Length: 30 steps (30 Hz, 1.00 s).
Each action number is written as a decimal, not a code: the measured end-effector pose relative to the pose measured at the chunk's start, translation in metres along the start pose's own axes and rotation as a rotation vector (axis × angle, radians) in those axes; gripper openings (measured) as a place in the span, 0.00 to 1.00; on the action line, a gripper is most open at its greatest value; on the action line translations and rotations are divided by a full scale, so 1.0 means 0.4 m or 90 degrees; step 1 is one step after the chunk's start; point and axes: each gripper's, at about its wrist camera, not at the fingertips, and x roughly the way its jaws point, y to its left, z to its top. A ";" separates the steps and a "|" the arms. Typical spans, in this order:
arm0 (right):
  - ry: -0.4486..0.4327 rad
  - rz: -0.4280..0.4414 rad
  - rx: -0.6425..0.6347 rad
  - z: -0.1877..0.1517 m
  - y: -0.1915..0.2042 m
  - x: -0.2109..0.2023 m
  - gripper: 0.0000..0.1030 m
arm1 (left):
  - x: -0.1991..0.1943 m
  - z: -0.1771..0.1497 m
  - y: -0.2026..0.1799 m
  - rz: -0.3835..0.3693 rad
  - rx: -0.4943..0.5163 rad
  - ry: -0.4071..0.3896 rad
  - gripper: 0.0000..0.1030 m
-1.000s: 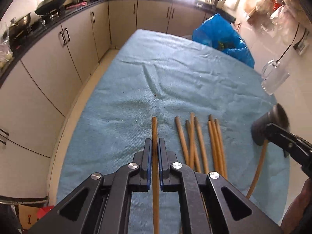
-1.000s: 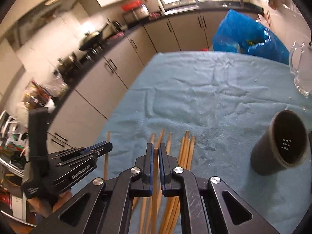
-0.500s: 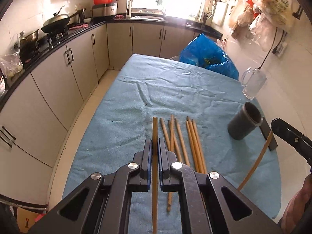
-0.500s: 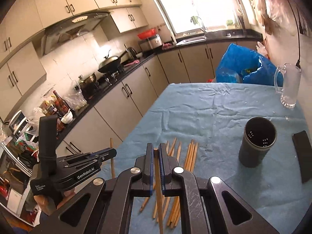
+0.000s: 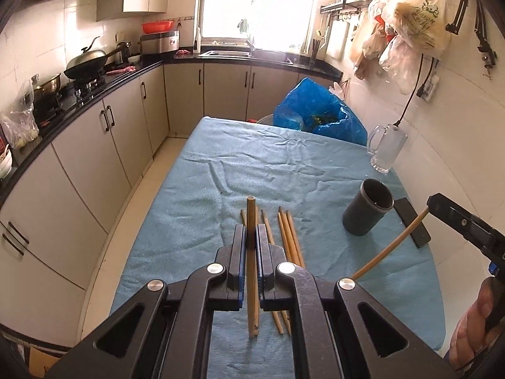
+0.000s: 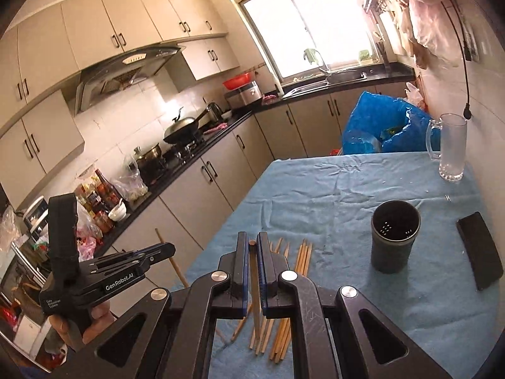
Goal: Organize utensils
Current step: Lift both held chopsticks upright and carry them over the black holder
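My left gripper [image 5: 251, 235] is shut on one wooden chopstick [image 5: 251, 218] and holds it above the blue cloth. My right gripper [image 6: 252, 246] is shut on another chopstick [image 6: 254, 287], also lifted off the cloth. Several loose chopsticks [image 5: 288, 233] lie on the cloth below; they also show in the right wrist view [image 6: 301, 259]. A dark cylindrical utensil holder [image 5: 367, 211] stands upright to the right of them, and its empty perforated inside shows in the right wrist view [image 6: 394, 237]. The right gripper with its chopstick appears at the left wrist view's right edge [image 5: 442, 208].
A black phone [image 6: 479, 249] lies right of the holder. A glass mug [image 6: 449, 148] stands at the far right of the table. A blue bag [image 5: 318, 115] sits beyond the table's far end. Kitchen cabinets [image 5: 94, 145] line the left side.
Both grippers have risen well above the table, each still holding its chopstick. The chopsticks are clear of the pile, and the view has tilted up toward the kitchen.
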 end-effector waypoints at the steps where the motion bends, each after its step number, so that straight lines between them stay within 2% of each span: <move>1: -0.003 -0.001 -0.001 0.001 -0.002 -0.005 0.06 | -0.003 0.003 -0.003 0.001 0.002 -0.002 0.05; 14: -0.055 -0.030 0.015 0.041 -0.052 -0.090 0.06 | -0.017 0.071 -0.078 -0.015 0.028 -0.020 0.05; 23: -0.101 -0.066 0.020 0.104 -0.107 -0.152 0.06 | 0.016 0.160 -0.173 -0.057 0.051 -0.009 0.05; 30: -0.141 -0.109 0.039 0.176 -0.169 -0.197 0.06 | 0.032 0.243 -0.281 -0.101 0.072 -0.021 0.05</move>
